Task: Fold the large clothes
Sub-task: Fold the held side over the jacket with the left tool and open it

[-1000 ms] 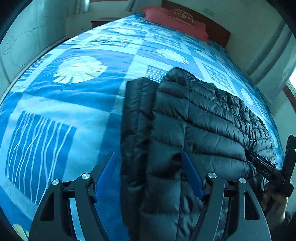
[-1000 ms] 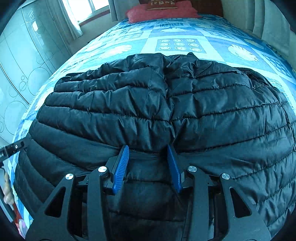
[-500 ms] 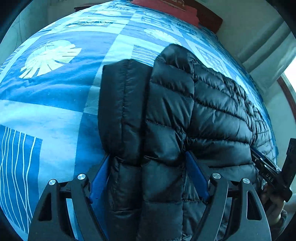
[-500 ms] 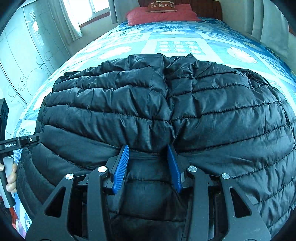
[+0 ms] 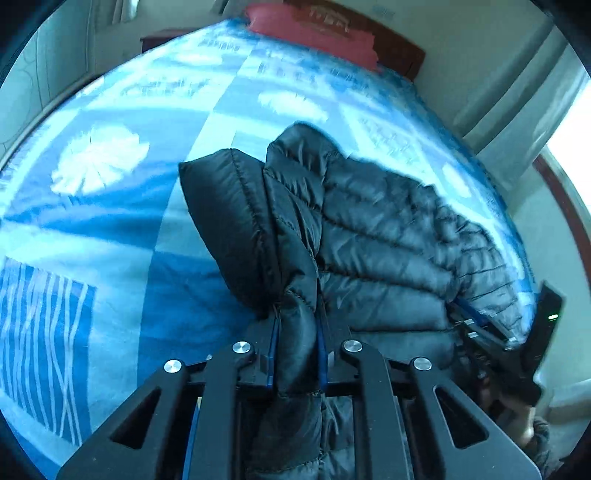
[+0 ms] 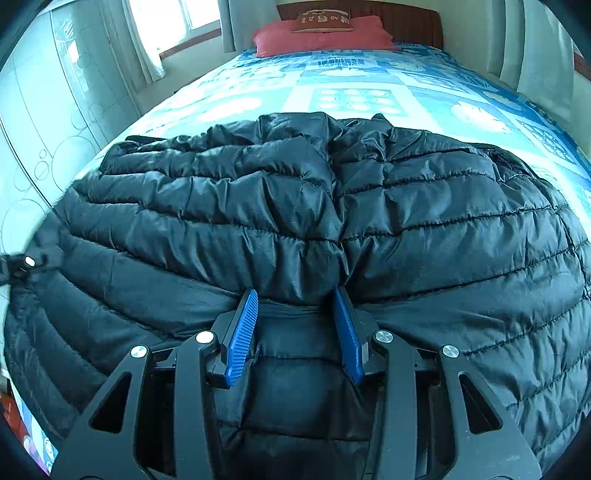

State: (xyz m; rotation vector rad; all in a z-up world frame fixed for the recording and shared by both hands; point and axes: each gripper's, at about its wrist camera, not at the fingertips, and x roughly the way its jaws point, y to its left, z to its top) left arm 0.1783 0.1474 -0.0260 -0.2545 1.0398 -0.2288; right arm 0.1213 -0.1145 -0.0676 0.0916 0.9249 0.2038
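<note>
A black quilted puffer jacket (image 5: 376, 236) lies on the blue patterned bedspread (image 5: 110, 221), its left part folded over the body. My left gripper (image 5: 297, 328) is shut on the jacket's near edge, a bunch of fabric pinched between its blue pads. In the right wrist view the jacket (image 6: 295, 206) fills the frame. My right gripper (image 6: 299, 295) has its blue fingers (image 6: 245, 325) part closed around a fold at the near hem. The right gripper also shows at the right edge of the left wrist view (image 5: 491, 332).
A red pillow (image 6: 321, 35) lies at the dark wooden headboard (image 6: 406, 22). Curtains and a window (image 6: 173, 22) are at the far left, a glass wardrobe door (image 6: 48, 122) along the left side. The bedspread (image 6: 354, 96) lies bare beyond the jacket.
My left gripper has closed from wide open onto the jacket's near edge and lifted it a little. My right gripper keeps its hold at the hem, unmoved.
</note>
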